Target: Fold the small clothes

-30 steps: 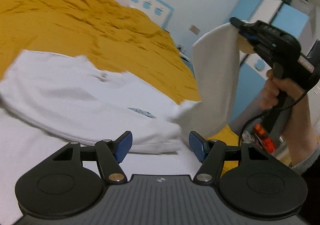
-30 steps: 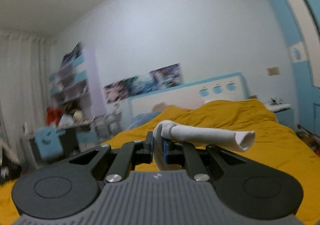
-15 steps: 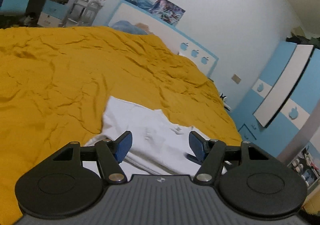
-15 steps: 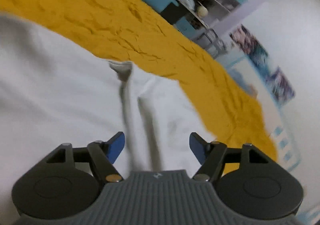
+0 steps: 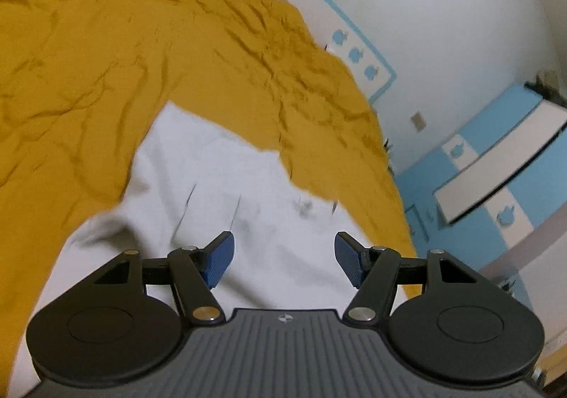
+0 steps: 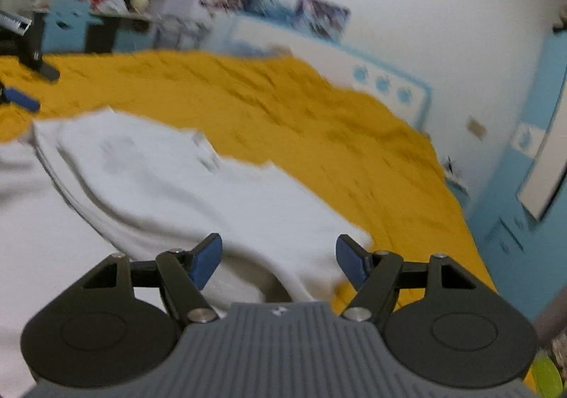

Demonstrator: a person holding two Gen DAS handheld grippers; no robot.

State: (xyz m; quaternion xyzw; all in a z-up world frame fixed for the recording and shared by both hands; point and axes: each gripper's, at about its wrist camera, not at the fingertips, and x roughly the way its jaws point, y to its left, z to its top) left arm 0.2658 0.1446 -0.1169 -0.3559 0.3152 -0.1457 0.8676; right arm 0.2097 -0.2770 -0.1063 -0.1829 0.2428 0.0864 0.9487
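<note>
the white cotton garment (image 6: 198,192) lies flat on the mustard-yellow crumpled bedspread (image 6: 319,121), near you, with one layer already laid over another: in the right wrist view a doubled edge runs along its left side and its near right corner sits just ahead of your tool. in the left wrist view the same white cloth (image 5: 226,185) spreads out from under the tool toward the far left, its far edge against the yellow cover. more white fabric fills the near left of both views; you cannot tell whether it is the same piece or another one beneath.

your right gripper (image 6: 279,258) has its blue pads spread wide with nothing pinched between them; the cloth lies below the gap, untouched as far as the view shows. your left gripper (image 5: 283,258) is spread wide too, empty, hovering over the middle of the cloth.

judging by this, one fold looks laid down and released, and you are between folds. the next move calls for choosing a fresh edge or corner, probably the near right corner, bringing one pad under a single layer and closing on it without dragging the folded layer askew.

beyond the bed stand a white headboard with blue apple shapes (image 6: 382,82) and a blue and white wardrobe (image 5: 503,164) at the right.
</note>
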